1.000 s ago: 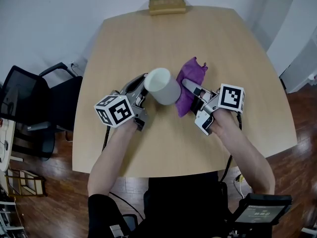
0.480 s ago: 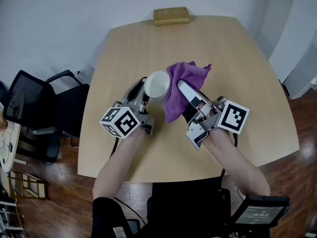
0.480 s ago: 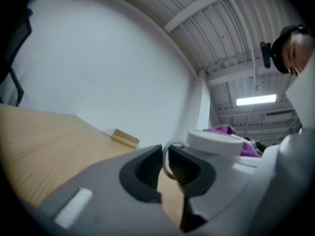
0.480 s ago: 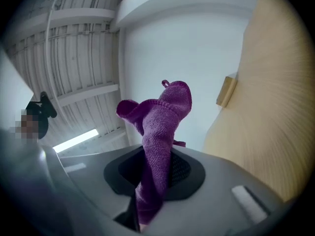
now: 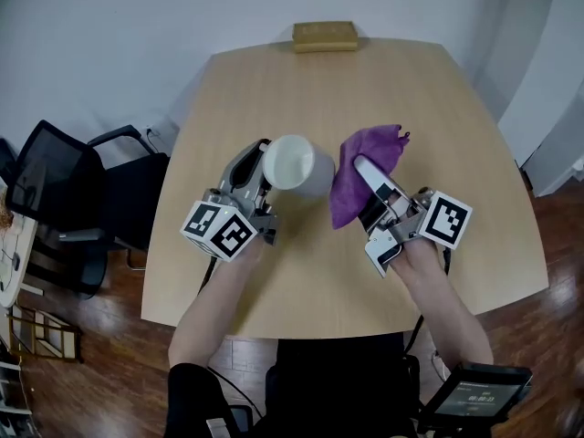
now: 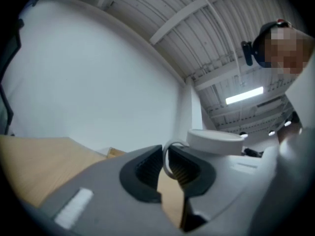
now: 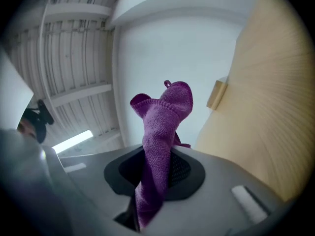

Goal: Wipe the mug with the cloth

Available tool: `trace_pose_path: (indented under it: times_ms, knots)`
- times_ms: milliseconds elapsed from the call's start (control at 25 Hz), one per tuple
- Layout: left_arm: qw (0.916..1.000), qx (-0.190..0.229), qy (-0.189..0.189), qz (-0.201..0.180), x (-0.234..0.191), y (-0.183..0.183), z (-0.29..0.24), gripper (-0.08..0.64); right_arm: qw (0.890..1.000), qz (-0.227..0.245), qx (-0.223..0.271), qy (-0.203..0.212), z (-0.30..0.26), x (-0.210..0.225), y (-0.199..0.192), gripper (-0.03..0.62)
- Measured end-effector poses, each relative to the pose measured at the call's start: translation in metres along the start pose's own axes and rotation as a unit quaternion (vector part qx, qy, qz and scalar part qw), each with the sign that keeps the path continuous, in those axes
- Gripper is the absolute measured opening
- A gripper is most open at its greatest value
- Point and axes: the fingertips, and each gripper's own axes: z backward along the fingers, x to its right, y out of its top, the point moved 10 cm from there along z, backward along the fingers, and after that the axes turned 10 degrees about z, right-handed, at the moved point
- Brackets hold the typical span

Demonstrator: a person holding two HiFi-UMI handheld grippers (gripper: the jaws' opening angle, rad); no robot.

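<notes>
Head view: left gripper (image 5: 257, 156), fingers clenched on the handle (image 6: 166, 151) of the mug (image 5: 294, 162); right gripper (image 5: 365, 179), fingers grasping the cloth (image 5: 363, 153). Mug mouth-up over the surface (image 5: 411, 89); cloth just right of it, apparently apart.

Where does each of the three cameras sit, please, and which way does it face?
Head view: on the person's head, facing steeply down at the table; shows both forearms, the left hand-held gripper on the mug, the right hand-held gripper on the cloth.
Left gripper view: on that hand-held gripper, facing along its jaws up at the ceiling; jaws pinch the mug's handle; the person's head shows.
Right gripper view: on that hand-held gripper, facing up too; jaws clamp the cloth.
Shared: all three show the box on the table.
</notes>
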Motion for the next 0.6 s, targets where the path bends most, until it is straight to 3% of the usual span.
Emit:
trace_pose_path:
  times_ms: [120,240,360,600]
  knots:
    - [0.9994,-0.004,-0.01,-0.034,0.014,0.005,-0.001,0.06,0.993,-0.002,0.043,0.107,-0.008,-0.034,0.018,0.061]
    - [0.9976,0.003,-0.04,-0.057,0.025,0.005,0.0,0.06,0.984,0.028,0.023,0.175,-0.015,-0.06,0.022,0.061]
    - [0.9953,0.013,-0.069,-0.067,0.033,0.007,0.0,0.058,0.982,0.061,-0.022,0.175,-0.014,-0.054,0.013,0.061]
    - [0.9932,0.011,-0.079,-0.085,0.036,0.006,0.001,0.055,0.986,0.084,-0.04,0.135,-0.002,-0.026,0.006,0.061]
